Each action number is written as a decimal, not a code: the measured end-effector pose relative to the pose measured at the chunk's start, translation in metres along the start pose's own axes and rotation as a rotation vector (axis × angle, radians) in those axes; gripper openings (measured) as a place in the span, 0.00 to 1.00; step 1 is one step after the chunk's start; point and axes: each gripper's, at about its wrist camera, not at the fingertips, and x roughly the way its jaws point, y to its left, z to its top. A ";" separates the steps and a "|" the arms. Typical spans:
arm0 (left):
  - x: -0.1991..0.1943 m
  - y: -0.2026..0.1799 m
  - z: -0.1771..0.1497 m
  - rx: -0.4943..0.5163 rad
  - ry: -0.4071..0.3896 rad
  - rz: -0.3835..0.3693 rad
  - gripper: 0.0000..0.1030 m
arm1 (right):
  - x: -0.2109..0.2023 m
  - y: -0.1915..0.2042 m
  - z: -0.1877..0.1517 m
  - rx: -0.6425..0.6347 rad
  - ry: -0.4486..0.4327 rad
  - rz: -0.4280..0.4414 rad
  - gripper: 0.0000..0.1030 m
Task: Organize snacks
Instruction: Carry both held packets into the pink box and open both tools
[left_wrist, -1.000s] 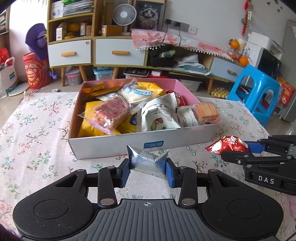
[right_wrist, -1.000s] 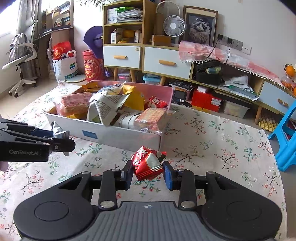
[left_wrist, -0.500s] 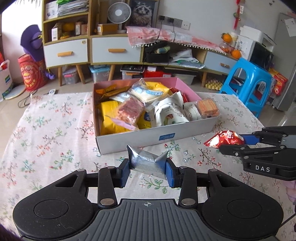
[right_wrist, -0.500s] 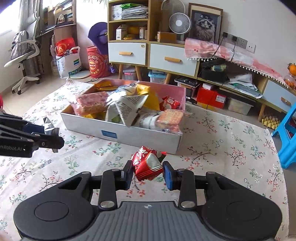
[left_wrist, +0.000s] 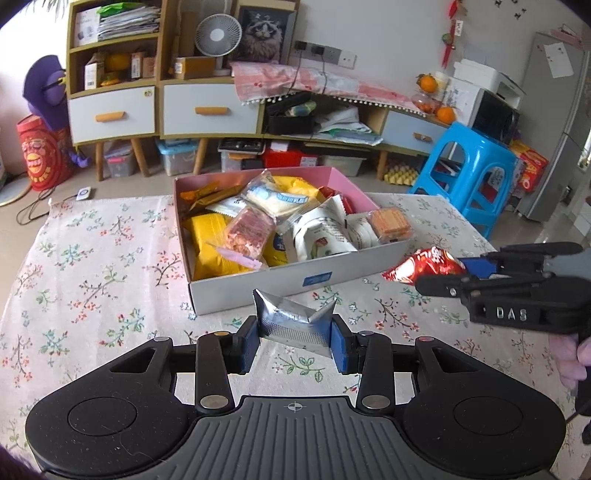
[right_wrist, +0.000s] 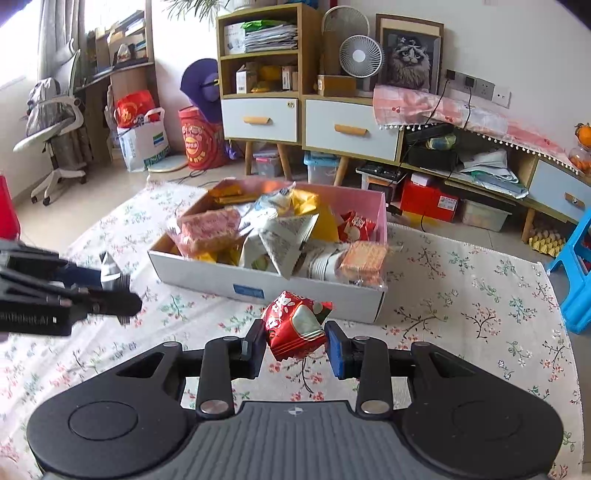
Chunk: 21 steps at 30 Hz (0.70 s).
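Observation:
A shallow box (left_wrist: 258, 286) (right_wrist: 207, 275) with pink inner walls stands on the flowered tablecloth, heaped with several snack packets. My left gripper (left_wrist: 294, 341) is shut on a silver foil packet (left_wrist: 291, 323), held above the cloth just in front of the box's near wall. My right gripper (right_wrist: 296, 345) is shut on a red snack packet (right_wrist: 295, 325), also lifted off the cloth near the box's front right corner. In the left wrist view the right gripper (left_wrist: 439, 271) shows at the right with the red snack packet (left_wrist: 424, 264). The left gripper (right_wrist: 118, 286) shows at the left of the right wrist view.
The flowered tablecloth (left_wrist: 92, 258) spreads wide on both sides of the box. A blue stool (left_wrist: 476, 166) stands past the table's far right corner. Drawers and shelves (right_wrist: 295, 122) line the wall behind. A person's hand (left_wrist: 572, 358) holds the right gripper.
Both grippers rose and drew back from the box with their packets held. The box looks smaller and farther, and more tablecloth shows around it.

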 end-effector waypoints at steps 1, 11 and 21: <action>-0.001 0.001 0.001 0.006 -0.004 -0.004 0.36 | 0.000 -0.001 0.001 0.009 -0.002 0.000 0.22; 0.004 0.019 0.027 -0.039 -0.050 -0.007 0.36 | 0.011 -0.014 0.020 0.122 -0.031 -0.018 0.22; 0.032 0.032 0.055 -0.119 -0.106 -0.007 0.36 | 0.037 -0.023 0.044 0.286 -0.049 -0.068 0.22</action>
